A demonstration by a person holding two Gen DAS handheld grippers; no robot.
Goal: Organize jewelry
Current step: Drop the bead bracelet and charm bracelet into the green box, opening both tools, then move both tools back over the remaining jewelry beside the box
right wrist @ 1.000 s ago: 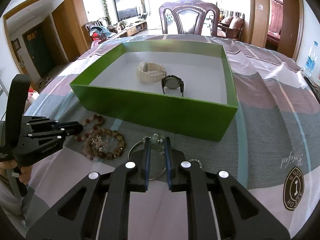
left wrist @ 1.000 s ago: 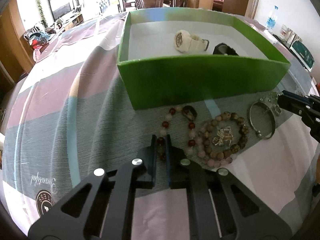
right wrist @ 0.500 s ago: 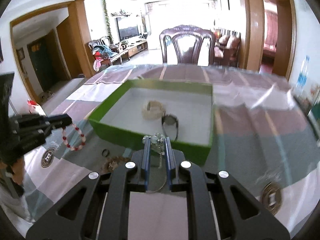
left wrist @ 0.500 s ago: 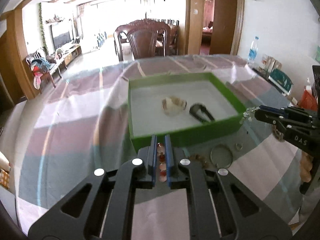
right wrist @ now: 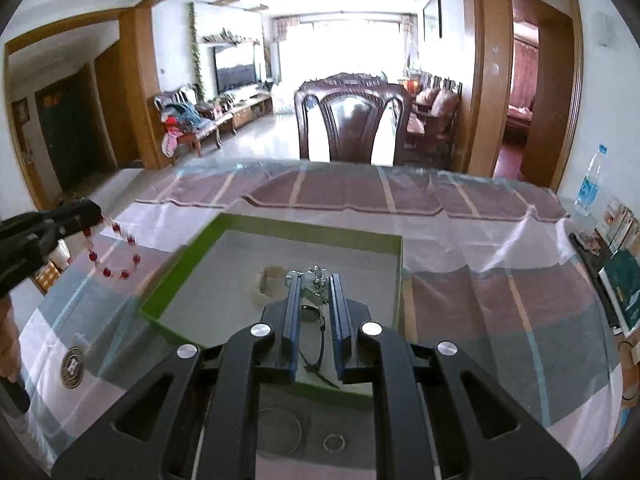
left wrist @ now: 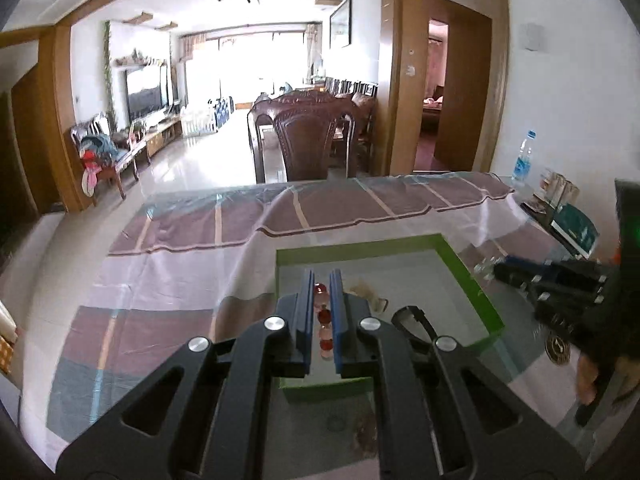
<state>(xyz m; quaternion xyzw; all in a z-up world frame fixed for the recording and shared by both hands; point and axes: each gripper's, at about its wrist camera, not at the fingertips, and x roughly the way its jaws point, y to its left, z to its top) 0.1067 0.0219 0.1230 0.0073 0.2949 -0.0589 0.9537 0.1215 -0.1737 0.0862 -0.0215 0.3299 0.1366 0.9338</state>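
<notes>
Bracelets, two, lifted for boxing: my left gripper pinches the red bead bracelet so its loop dangles clear, my right gripper clamps the silver charm bracelet, both above the green box holding two watches.
</notes>
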